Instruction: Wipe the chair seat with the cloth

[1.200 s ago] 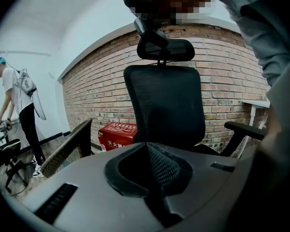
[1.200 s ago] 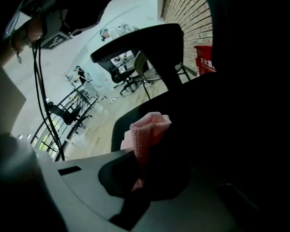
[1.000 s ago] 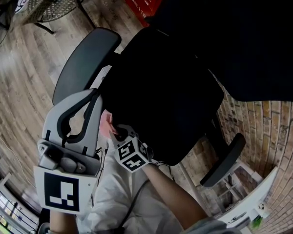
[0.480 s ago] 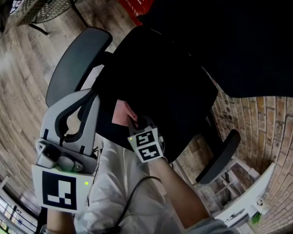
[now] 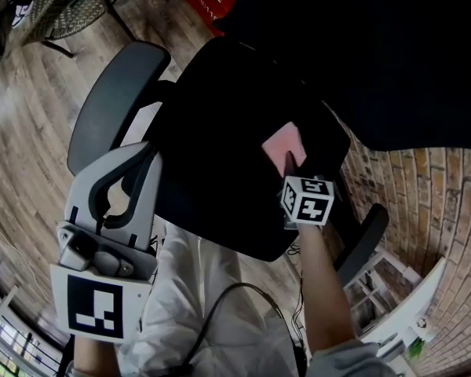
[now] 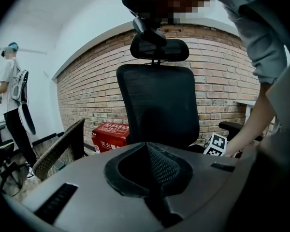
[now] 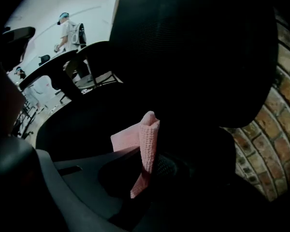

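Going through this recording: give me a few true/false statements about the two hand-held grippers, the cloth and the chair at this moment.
1. The right hand-held gripper is shut on the pink cloth. True.
2. The left hand-held gripper grips a corner of the cloth too. False: its jaws are together on nothing, away from the cloth.
3. The cloth lies on the wooden floor. False: it is held over the black chair seat.
4. A red crate stands by the brick wall. True.

Your left gripper (image 6: pixel 149 151) points its closed, empty jaws at the black office chair (image 6: pixel 157 105) before the brick wall (image 6: pixel 87 95).
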Demonstrator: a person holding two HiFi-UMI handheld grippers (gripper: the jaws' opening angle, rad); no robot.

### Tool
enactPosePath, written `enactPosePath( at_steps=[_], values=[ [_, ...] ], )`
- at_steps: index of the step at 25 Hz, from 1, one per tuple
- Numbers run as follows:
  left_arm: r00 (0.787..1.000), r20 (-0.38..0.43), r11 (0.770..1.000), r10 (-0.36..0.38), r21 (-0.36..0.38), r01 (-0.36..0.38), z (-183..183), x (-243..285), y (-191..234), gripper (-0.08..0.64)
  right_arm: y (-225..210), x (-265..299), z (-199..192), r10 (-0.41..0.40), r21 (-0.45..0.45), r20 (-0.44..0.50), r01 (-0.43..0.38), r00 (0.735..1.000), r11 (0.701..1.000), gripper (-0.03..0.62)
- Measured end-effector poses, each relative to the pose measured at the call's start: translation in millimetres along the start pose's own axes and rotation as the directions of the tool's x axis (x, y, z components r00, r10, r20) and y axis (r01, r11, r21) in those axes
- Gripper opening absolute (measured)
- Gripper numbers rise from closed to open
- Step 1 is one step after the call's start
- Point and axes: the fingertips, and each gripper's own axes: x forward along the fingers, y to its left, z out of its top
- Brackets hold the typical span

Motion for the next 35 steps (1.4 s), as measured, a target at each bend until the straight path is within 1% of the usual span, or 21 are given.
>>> enactPosePath(
  at_steps=[3, 7, 9, 11, 14, 18, 20, 23, 26, 29, 31, 35],
  values=[
    [1.0, 0.002, 1.0, -0.01, 0.009, 0.01, 2.2, 0.5, -4.8, 0.018, -54.3, -6.1, 5.6, -0.107, 0.042, 0.001, 0.107, 0.994, 0.993, 0.052],
    [1.0, 0.001, 1.0, -0.022, 0.016, 0.022, 3.0, 3.9, -8.7, 0.018, -104.3, -15.2, 6.7, -0.215, 0.062, -0.027, 0.217, 0.976, 0.974, 0.052],
    [1.0, 0.001, 1.0, -0.025, 0.017, 0.025, 2.9, 6.2, -9.9, 0.018, -115.8, -17.1, 6.3, -0.239, 0.078, -0.033, 0.241, 0.97, 0.967, 0.052],
    [1.0, 0.004, 0.999, -0.027, 0.019, 0.027, 4.3, 8.5, -11.7, 0.018, -114.9, -17.2, 6.5, -0.231, 0.092, -0.028, 0.232, 0.973, 0.968, 0.052],
    [1.0, 0.007, 0.999, -0.03, 0.022, 0.03, 6.5, 10.3, -14.2, 0.018, -100.0, -16.3, 0.8, -0.199, 0.091, -0.021, 0.2, 0.98, 0.975, 0.052],
    [0.999, 0.003, 0.999, -0.032, 0.022, 0.031, 6.3, 11.6, -14.6, 0.018, -68.9, -17.9, -10.3, -0.145, 0.138, -0.005, 0.144, 0.989, 0.98, 0.052],
    [0.999, 0.003, 0.999, -0.032, 0.023, 0.032, 6.7, 12.8, -15.6, 0.018, -49.6, -19.9, -18.4, -0.114, 0.142, -0.002, 0.113, 0.993, 0.983, 0.052],
    [0.999, 0.003, 0.999, -0.032, 0.024, 0.032, 8.2, 13.7, -18.0, 0.018, -13.9, -25.9, -32.4, -0.058, 0.089, -0.008, 0.059, 0.998, 0.994, 0.052],
    [1.0, 0.002, 0.999, -0.03, 0.024, 0.03, 8.5, 14.0, -18.9, 0.018, 35.9, -35.5, -50.6, 0.04, -0.002, -0.036, -0.04, 0.999, 0.999, 0.052],
    [0.999, 0.003, 0.999, -0.033, 0.028, 0.033, 9.1, 14.8, -21.3, 0.018, 85.0, -48.3, -74.0, 0.138, -0.094, -0.086, -0.146, 0.987, 0.985, 0.052],
    [0.999, 0.005, 0.999, -0.037, 0.031, 0.037, 9.7, 15.0, -23.1, 0.018, 113.1, -56.8, -89.9, 0.195, -0.13, -0.118, -0.21, 0.974, 0.969, 0.052],
    [0.999, 0.008, 0.999, -0.043, 0.032, 0.043, 11.1, 15.9, -27.5, 0.018, 159.3, -73.3, -124.1, 0.292, -0.197, -0.196, -0.329, 0.936, 0.924, 0.052]
  ],
)
